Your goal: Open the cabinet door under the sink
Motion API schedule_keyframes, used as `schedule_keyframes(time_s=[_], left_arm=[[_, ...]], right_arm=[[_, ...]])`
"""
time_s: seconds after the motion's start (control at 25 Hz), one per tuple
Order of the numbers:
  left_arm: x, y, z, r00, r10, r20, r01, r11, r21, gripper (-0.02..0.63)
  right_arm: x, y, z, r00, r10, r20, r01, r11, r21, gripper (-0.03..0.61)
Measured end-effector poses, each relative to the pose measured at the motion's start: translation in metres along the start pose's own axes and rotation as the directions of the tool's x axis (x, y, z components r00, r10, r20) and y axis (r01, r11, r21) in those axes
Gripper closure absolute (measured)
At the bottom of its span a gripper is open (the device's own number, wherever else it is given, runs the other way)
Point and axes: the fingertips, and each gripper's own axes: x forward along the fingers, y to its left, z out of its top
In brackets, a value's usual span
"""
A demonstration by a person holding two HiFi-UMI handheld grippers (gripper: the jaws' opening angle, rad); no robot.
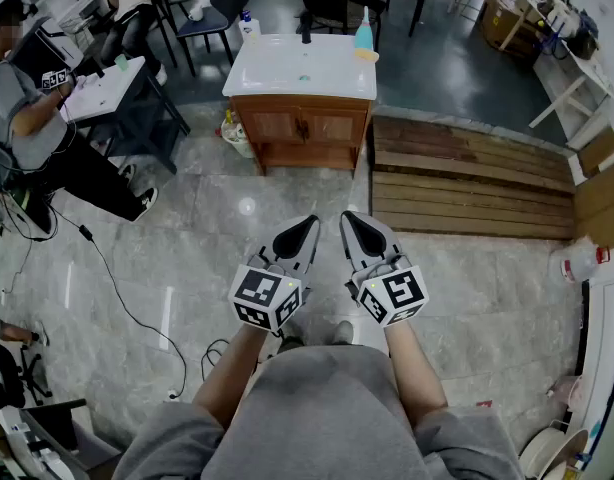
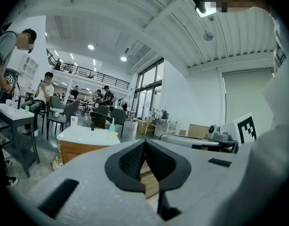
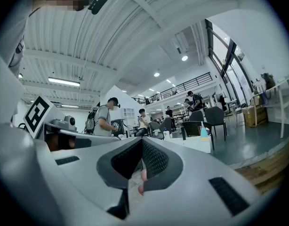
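**Item: approach to the under-sink door, not yet begun**

- **Sink cabinet** [image 1: 301, 125]: a wooden vanity at 12 o'clock from the person, well apart across a glossy tiled floor [image 1: 187, 238]. It also shows at 9 o'clock in the left gripper view.
- **Cabinet doors** [image 1: 305, 128]: two wooden panels side by side below the top, both shut. Their pulls are too small to make out.
- **Countertop** [image 1: 287, 68]: white. A black faucet [image 1: 305, 33] stands at its far edge and a blue bottle [image 1: 364, 36] at its 1 o'clock corner.
- **Left gripper** [image 1: 309, 223]: held out roughly level, aimed at 12 o'clock. Its own view shows the black pads meeting at the tips with nothing between them.
- **Right gripper** [image 1: 349, 220]: just beside the left one and held the same way. The pads meet at the tips. A small pinkish shape shows in the slit beneath them, too small to identify, and nothing looks gripped.
- **Wooden decking** [image 1: 467, 178]: slatted boards on the floor at 2 o'clock, beginning just beside the cabinet.
- **Bystanders**: people sit at a table [image 1: 105, 88] at 10 o'clock, clear of the straight path.

**Handling note (a judgement):**
- Walk straight toward 12 o'clock and stay off the decking edge.
- Crouch until the doors sit level with the jaws.
- Part one gripper's jaws before arriving.
- Pick one door, take its pull or free edge squarely, and draw it along the hinge arc.
- Keep the other gripper out of the swing.
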Motion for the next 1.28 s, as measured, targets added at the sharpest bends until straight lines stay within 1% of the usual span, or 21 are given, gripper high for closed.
schedule_keyframes(time_s=[0.32, 0.52, 0.68, 0.8, 0.96, 1.28], left_arm=[[0.018, -0.032, -0.009, 1.0, 0.015, -0.009, -0.016, 1.0, -0.007, 0.606], [0.027, -0.048, -0.019, 0.999, 0.035, -0.028, -0.035, 0.999, -0.007, 0.606], [0.028, -0.05, -0.025, 0.997, 0.053, -0.047, -0.053, 0.999, -0.001, 0.606], [0.029, -0.038, -0.027, 0.996, 0.067, -0.058, -0.068, 0.998, -0.005, 0.606], [0.039, -0.012, -0.026, 0.996, 0.072, -0.057, -0.073, 0.997, -0.013, 0.606], [0.072, 0.058, -0.021, 0.997, 0.034, -0.066, -0.036, 0.999, -0.035, 0.606]], right_arm=[[-0.031, -0.029, 0.001, 1.0, -0.008, -0.003, 0.008, 1.0, 0.006, 0.571], [-0.046, -0.039, -0.005, 0.999, 0.045, -0.006, -0.045, 0.998, 0.044, 0.571], [-0.044, -0.043, -0.01, 0.998, 0.061, -0.012, -0.06, 0.996, 0.068, 0.571], [-0.033, -0.042, -0.015, 0.997, 0.071, -0.021, -0.069, 0.994, 0.08, 0.571], [-0.009, -0.042, -0.022, 0.997, 0.075, -0.034, -0.072, 0.994, 0.082, 0.571], [0.066, -0.056, -0.035, 0.997, 0.045, -0.066, -0.039, 0.995, 0.091, 0.571]])
